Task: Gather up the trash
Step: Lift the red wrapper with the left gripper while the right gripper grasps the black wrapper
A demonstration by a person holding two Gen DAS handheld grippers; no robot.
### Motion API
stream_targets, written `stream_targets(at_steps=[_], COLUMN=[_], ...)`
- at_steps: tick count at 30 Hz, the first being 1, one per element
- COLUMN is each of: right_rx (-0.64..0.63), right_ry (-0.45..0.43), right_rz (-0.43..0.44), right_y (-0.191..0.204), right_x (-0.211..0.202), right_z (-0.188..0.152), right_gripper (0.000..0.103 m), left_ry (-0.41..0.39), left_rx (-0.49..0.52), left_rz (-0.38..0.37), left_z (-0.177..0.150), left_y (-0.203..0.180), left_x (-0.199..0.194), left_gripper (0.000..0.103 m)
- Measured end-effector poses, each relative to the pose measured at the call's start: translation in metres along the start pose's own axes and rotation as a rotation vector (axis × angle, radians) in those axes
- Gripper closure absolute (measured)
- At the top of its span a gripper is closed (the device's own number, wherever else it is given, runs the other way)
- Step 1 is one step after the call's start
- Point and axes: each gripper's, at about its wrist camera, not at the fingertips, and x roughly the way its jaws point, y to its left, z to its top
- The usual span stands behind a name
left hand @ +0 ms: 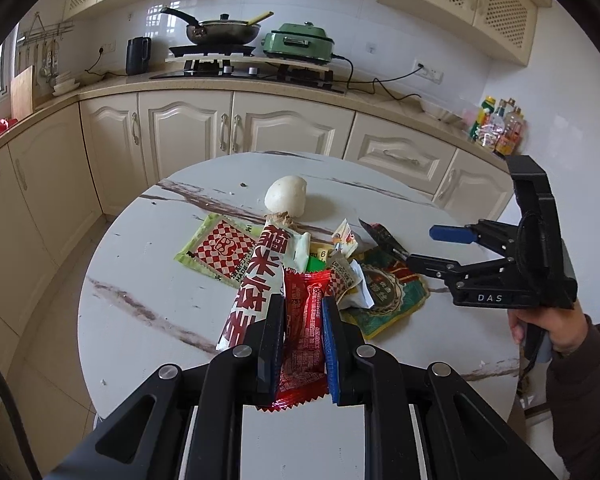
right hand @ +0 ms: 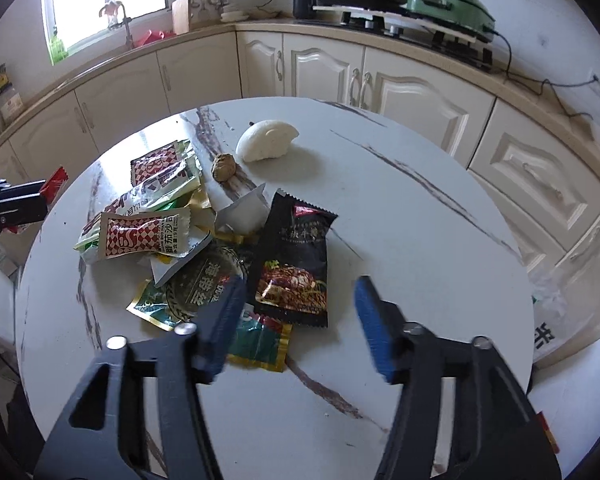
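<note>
Your left gripper (left hand: 302, 328) has its jaws clamped on one red wrapper (left hand: 302, 320), which fills the lower centre of the left wrist view; it is glossy, crinkled foil with small white print too fine to read. Your right gripper (right hand: 300, 320) hangs with its jaws wide apart and nothing between them, low in the right wrist view above the pile.

On the round marble table (right hand: 400, 220) you have a heap of roughly seven or eight wrappers left of centre; overlaps hide the exact count. Among them: one black sachet (right hand: 296, 264) picturing noodles, one dark green packet (right hand: 196, 292) with a gold edge, two red-and-white checkered ketchup sachets (right hand: 140, 236), and one long white wrapper (left hand: 256, 280) with large red Chinese characters. One half-eaten white steamed bun (right hand: 266, 142) sits in the upper centre, one brown lump (right hand: 224, 167) just beside it.

The right gripper's body reads "DAS" in the left wrist view.
</note>
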Motion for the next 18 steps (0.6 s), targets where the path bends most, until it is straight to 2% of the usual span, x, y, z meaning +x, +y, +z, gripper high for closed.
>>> stream_targets(at_steps=[2,4,6,7,8,11,14,18], right_rx=[0.016,0.031,0.062,0.085,0.109,0.164,0.171,0.174], right_ry=[0.005,0.037,0.069,0.087,0.099,0.088,0.035,-0.044], right_rz=[0.018,-0.001,0.032,0.038,0.039,0.064,0.025,0.042], right_y=[0.002,-0.001,-0.008,-0.012,-0.016,-0.028,-0.029,-0.016], right_x=[0.009,0.024,0.040,0.046,0.051,0.051,0.033,-0.004], right_z=[0.007,0.013,0.017,0.017,0.016,0.011,0.008,0.014], right_gripper=[0.035,0.035,0.037,0.045,0.063,0.079,0.085,0.086], left_ry=[-0.002,-0.001,0.000,0.001,0.000,-0.007,-0.018,-0.046], left_rx=[-0.006,-0.010,-0.008,-0.007,-0.006,-0.005,-0.011,-0.031], left_rz=[0.002,0.001,-0.001,-0.003,-0.005,-0.013,-0.027,-0.044], left_z=[0.000,0.001,0.000,0.000,0.000,0.001,0.002,-0.001], left_y=[0.001,0.001,0.002,0.003,0.003,0.005,0.009,0.018], left_x=[-0.003,-0.007,-0.011,-0.012,-0.013,-0.017,-0.022,-0.034], left_gripper=[0.089,0.089,0.089,0.089,0.089,0.089,0.089,0.089])
